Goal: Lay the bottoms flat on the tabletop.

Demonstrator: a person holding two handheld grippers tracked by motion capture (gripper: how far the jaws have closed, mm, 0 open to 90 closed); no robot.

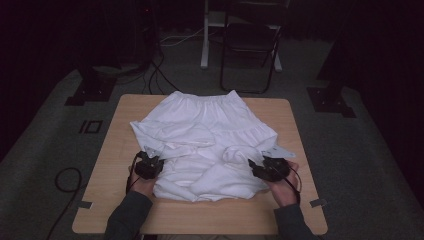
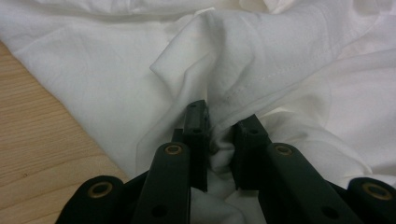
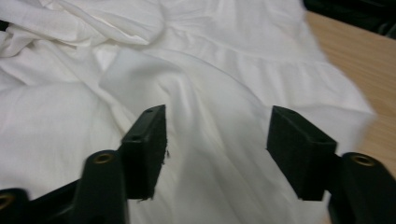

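A white garment (image 1: 202,137) with a gathered waistband lies spread on the wooden table (image 1: 105,185), its near part bunched and folded over. My left gripper (image 1: 151,161) is at the garment's left near edge, and its jaws are shut on a pinched fold of the white cloth (image 2: 219,135). At the right near edge my right gripper (image 1: 255,167) hovers just over the garment (image 3: 210,93), jaws wide open with nothing between them.
A folding chair (image 1: 250,45) and a white stand leg (image 1: 205,40) are on the carpet beyond the table. Dark stand bases (image 1: 90,90) (image 1: 330,100) flank the table's far corners. A cable loop (image 1: 67,180) lies on the floor at left. Bare wood shows along the near edge.
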